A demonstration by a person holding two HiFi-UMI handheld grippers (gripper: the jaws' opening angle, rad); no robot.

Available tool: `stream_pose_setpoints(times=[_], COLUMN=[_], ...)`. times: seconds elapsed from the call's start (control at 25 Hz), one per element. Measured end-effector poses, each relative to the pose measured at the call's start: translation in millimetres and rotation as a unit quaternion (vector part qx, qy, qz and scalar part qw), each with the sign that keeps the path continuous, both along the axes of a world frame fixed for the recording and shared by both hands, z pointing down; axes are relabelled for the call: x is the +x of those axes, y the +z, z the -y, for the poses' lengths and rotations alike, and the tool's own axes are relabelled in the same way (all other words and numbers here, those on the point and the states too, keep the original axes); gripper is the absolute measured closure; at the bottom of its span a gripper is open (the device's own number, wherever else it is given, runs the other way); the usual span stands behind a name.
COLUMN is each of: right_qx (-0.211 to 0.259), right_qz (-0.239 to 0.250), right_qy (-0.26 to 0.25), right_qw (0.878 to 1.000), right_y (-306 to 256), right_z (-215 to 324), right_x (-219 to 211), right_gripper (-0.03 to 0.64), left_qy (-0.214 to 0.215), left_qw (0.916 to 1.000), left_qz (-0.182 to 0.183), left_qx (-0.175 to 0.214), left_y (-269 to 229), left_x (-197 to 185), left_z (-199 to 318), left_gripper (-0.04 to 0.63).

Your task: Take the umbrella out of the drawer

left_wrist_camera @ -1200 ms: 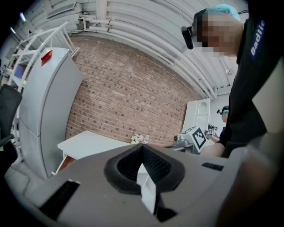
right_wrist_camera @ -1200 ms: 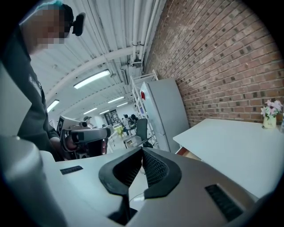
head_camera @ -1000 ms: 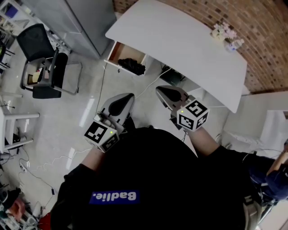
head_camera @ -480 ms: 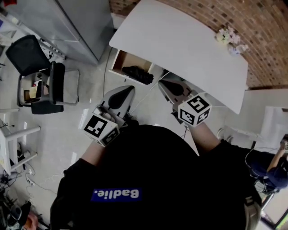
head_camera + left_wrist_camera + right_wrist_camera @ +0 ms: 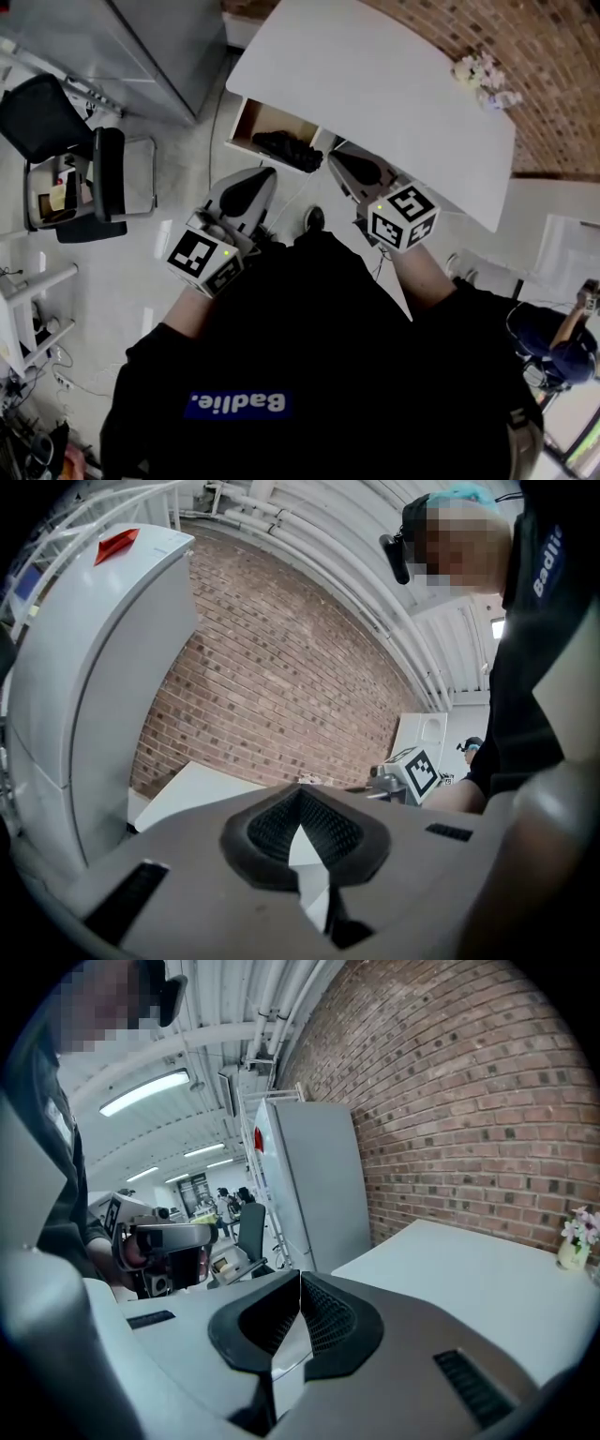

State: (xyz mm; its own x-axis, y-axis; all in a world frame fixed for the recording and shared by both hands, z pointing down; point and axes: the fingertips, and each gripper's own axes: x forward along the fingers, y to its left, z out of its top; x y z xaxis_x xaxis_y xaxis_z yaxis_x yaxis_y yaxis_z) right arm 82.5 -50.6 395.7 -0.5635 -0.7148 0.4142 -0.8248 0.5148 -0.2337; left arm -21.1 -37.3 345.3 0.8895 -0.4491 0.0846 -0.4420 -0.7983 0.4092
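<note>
Though poised near the open wooden drawer (image 5: 262, 119) under the front edge of the white surface (image 5: 375, 84), yet to lift out the black folded umbrella (image 5: 286, 148) lying inside, holding left claw (image 5: 265, 174) and right claw (image 5: 335, 157) shut, empty.

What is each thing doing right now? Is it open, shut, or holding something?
drawer: open
umbrella: lying inside the drawer, not held
left gripper: shut, holding nothing
right gripper: shut, holding nothing
flowers: standing upright on the table
</note>
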Motion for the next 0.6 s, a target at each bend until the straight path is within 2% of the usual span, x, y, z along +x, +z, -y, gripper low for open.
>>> stream_pose_setpoints(times=[0.36, 0.6], right_qx=[-0.019, -0.037], right_qz=[-0.013, -0.043], right_qy=[-0.07, -0.144], right_qw=[0.997, 0.988], right_y=[32.5, 67.3], right_z=[46.9, 68.4], right_x=[-9.0, -19.8], right_gripper=[0.586, 0.586], left_qy=[-0.06, -0.114], left_qw=[0.9981, 0.9931], left_qz=[0.015, 0.016], left_qx=[-0.009, -0.023], left_y=[5.2, 6.2], left_x=[-0.7, 2.9], left_z=[37.3, 62.7], left_gripper=[0.598, 0.598])
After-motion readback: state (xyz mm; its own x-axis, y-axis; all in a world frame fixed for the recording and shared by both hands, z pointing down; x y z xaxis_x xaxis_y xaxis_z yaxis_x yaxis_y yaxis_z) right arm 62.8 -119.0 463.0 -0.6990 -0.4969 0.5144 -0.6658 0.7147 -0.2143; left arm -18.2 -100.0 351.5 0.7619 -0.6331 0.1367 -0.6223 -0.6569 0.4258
